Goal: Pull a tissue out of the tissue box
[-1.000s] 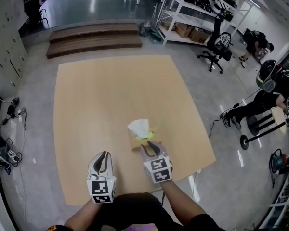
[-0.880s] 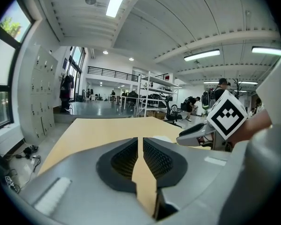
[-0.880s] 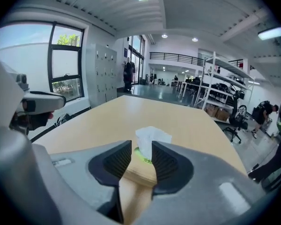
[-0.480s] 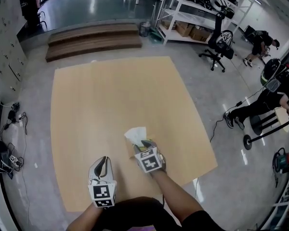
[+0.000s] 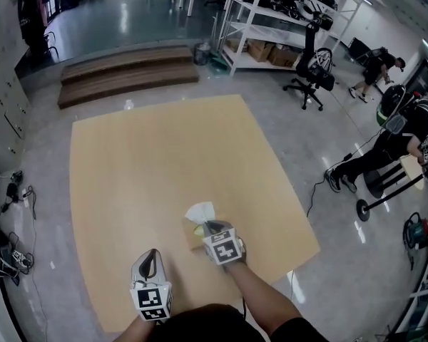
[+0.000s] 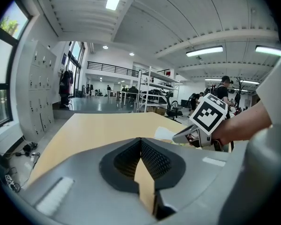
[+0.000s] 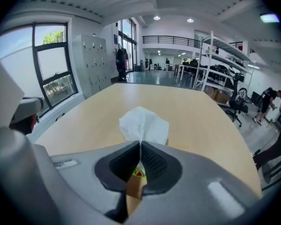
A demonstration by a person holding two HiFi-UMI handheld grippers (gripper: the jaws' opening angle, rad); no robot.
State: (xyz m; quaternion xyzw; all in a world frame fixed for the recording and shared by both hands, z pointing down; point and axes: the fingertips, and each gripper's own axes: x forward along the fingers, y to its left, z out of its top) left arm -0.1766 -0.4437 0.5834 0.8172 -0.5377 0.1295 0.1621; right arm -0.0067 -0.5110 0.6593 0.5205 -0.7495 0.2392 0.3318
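Nearest the person, the left gripper [image 5: 151, 255] hung over the front edge of the wooden table [image 5: 164, 148] with its jaws pressed together on nothing. Just ahead and to its right, the right gripper [image 7: 140, 143] had its jaws closed on the white tissue [image 7: 144, 124], which fanned up past their tips, while the brown tissue box [image 5: 192, 232] sat on the table directly under that gripper. Beyond the table lay grey floor and low wooden steps [image 5: 128, 70].

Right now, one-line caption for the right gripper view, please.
Right gripper shut on the white tissue above the tissue box, wooden table beyond.
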